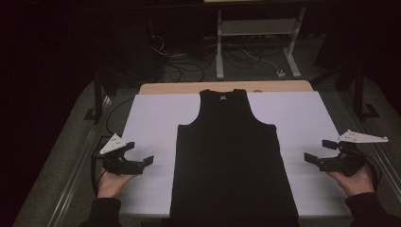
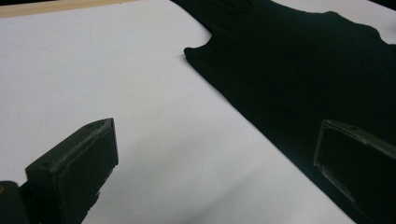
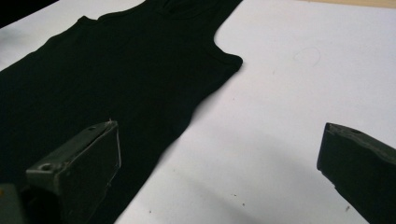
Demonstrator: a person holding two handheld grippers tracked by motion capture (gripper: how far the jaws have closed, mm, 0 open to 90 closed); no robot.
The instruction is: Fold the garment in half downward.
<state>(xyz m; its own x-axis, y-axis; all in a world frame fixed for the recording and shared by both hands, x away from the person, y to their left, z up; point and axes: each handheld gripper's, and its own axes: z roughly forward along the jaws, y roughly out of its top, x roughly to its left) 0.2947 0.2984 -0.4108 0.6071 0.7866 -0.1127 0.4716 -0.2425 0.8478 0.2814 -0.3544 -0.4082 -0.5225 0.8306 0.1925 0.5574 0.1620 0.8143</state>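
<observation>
Flanking the flat black tank top (image 1: 231,156), left gripper (image 1: 140,154) and right gripper (image 1: 316,150), both spread.

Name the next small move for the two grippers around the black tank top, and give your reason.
Probably bring both grippers inward to the side edges of the tank top. It lies flat on the white sheet, while the left gripper and right gripper sit either side of it, jaws open, holding nothing.
</observation>
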